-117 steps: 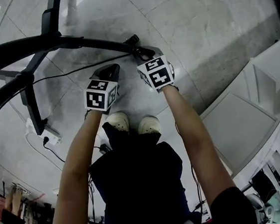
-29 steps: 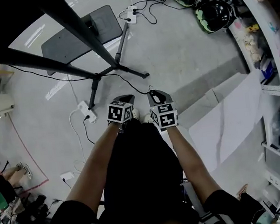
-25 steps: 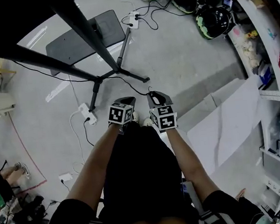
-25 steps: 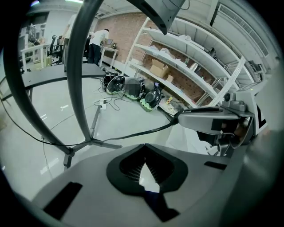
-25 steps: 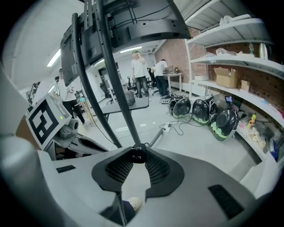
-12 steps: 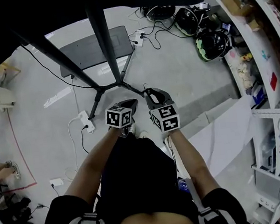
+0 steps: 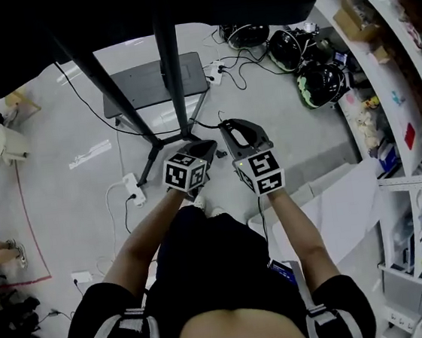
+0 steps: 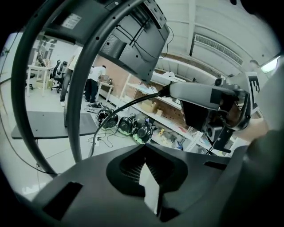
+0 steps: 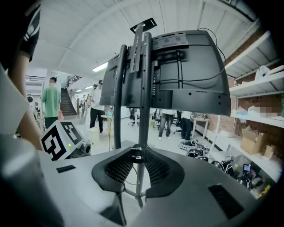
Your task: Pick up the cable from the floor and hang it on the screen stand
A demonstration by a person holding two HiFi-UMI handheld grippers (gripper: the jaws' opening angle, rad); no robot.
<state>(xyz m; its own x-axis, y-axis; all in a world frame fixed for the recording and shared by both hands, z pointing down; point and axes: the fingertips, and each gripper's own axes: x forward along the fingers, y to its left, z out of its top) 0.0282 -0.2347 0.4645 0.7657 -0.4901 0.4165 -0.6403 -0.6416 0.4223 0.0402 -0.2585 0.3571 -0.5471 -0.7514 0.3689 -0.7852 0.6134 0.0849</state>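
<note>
Black cable end sat pinched in our R gripper; L gripper was closed, apparently empty. Stand pole rose upright, straight ahead of R.

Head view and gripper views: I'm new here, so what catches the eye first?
The big black screen on its stand fills the right gripper view, seen from behind. Just before it, the right gripper pinches a cable plug. In the head view, dark helmets lie on the floor at upper right.
</note>
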